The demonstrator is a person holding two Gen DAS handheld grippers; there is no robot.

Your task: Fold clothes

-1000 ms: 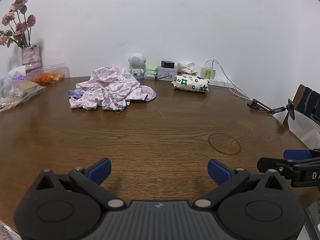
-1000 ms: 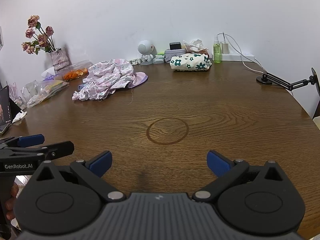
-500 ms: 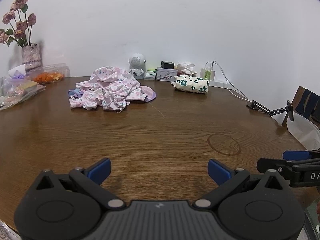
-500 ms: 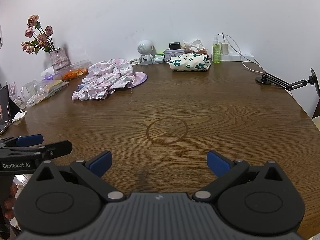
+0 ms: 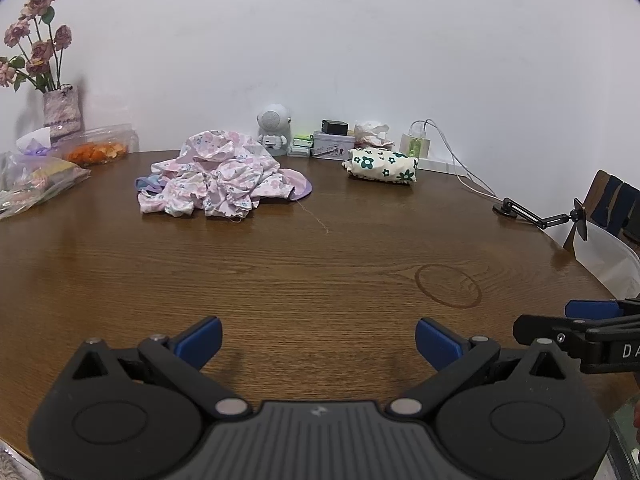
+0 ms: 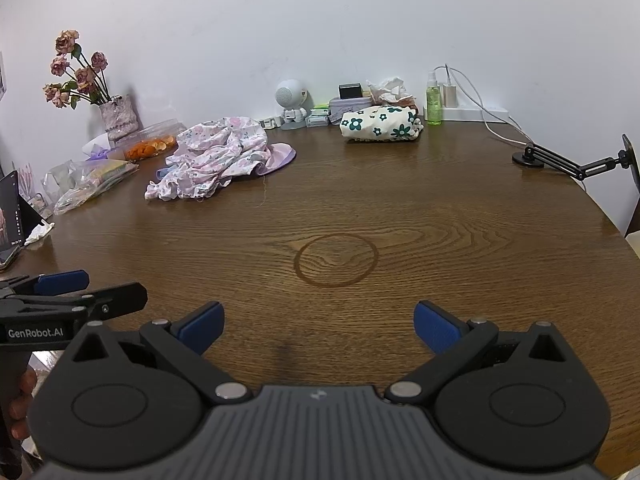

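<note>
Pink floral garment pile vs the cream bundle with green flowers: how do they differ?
The pink floral garment pile is crumpled and spread loose; the cream green-flowered bundle is compact and looks already folded. The pile has small pink and blue prints, the bundle large dark green flowers. The pile lies further left, the bundle nearer the wall. Both rest on the wooden table, untouched by either gripper.

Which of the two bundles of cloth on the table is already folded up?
The cream bundle with green flowers, a compact packet by the green spray bottle. The pink floral clothes lie in a loose, crumpled heap.
</note>
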